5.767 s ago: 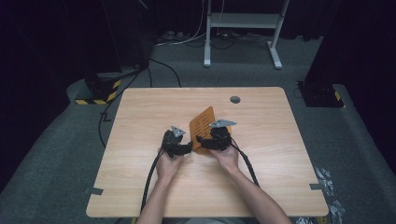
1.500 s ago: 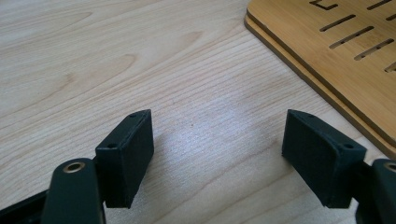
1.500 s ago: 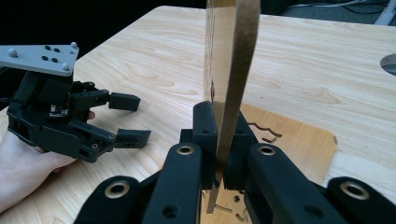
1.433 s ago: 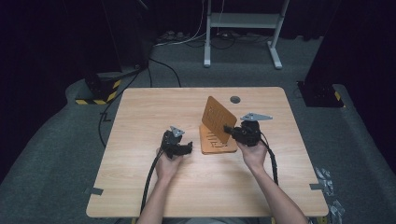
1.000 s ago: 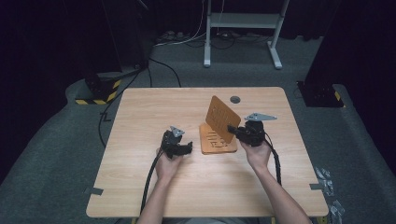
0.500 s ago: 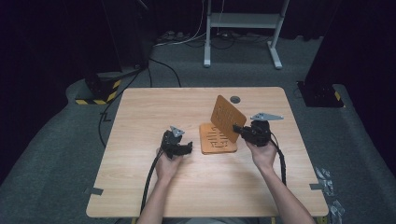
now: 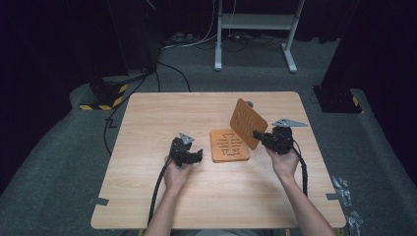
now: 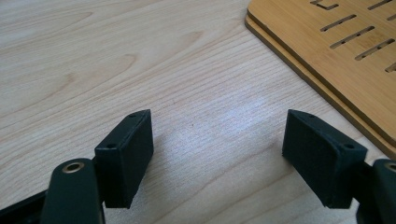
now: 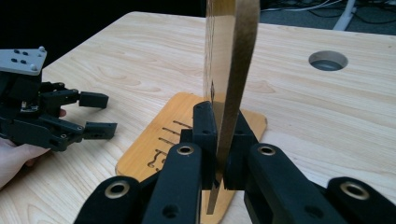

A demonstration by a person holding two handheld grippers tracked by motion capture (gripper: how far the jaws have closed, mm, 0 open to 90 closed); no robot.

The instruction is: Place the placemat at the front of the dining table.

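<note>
Shifted rightward: right gripper (image 7: 259, 135), clamped on raised slotted bamboo board (image 7: 248, 123), separating it from flat board (image 7: 229, 145); left gripper (image 8: 219, 158) rests agape; next, set-down spot needed.

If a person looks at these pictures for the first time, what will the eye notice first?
First, the orange slotted board held up on edge above the table's right half, clamped between the jaws of the right gripper. Next, a second orange board lying flat near the centre of the wooden table. The left gripper rests open on the table, just left of that flat board.
</note>
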